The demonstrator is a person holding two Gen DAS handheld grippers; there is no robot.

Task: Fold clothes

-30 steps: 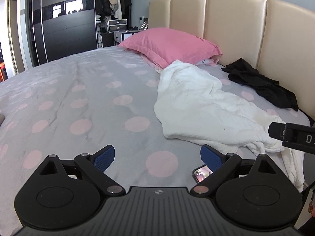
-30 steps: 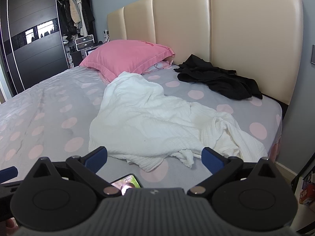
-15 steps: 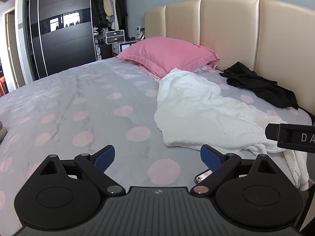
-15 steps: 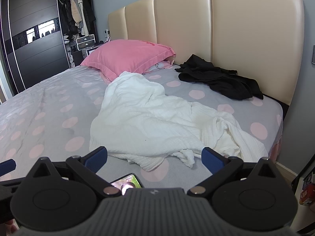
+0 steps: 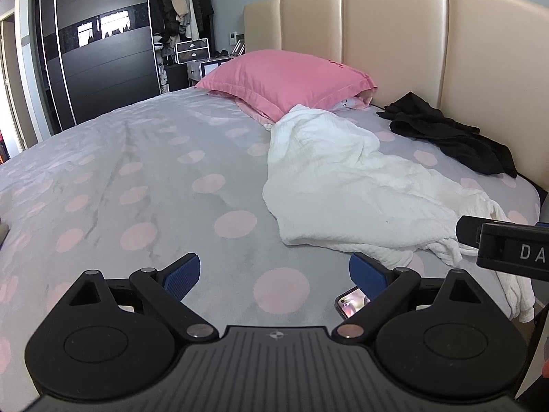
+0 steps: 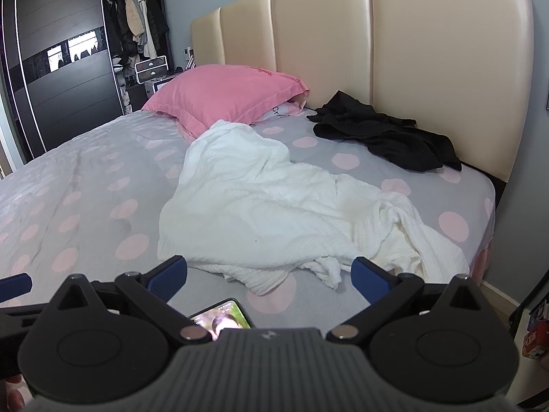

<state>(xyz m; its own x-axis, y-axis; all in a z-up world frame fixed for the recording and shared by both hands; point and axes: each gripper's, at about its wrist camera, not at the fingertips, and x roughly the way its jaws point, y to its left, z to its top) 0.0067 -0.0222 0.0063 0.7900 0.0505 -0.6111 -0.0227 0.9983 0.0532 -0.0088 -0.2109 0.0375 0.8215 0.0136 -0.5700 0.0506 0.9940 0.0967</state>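
A crumpled white garment lies on the right half of the bed; it also shows in the right wrist view, with an edge hanging near the bed's right side. A black garment lies bunched against the headboard, seen too in the right wrist view. My left gripper is open and empty, held above the bed's near edge, short of the white garment. My right gripper is open and empty just in front of the white garment's near edge. Its body shows in the left wrist view.
The bed has a grey sheet with pink dots. A pink pillow lies by the beige headboard. A lit phone lies on the near bed edge. A dark wardrobe and hanging clothes stand at the left.
The left gripper has tilted upward, so more of the headboard and wardrobe shows. The right gripper has barely moved. Both stay open; the garments have not moved.
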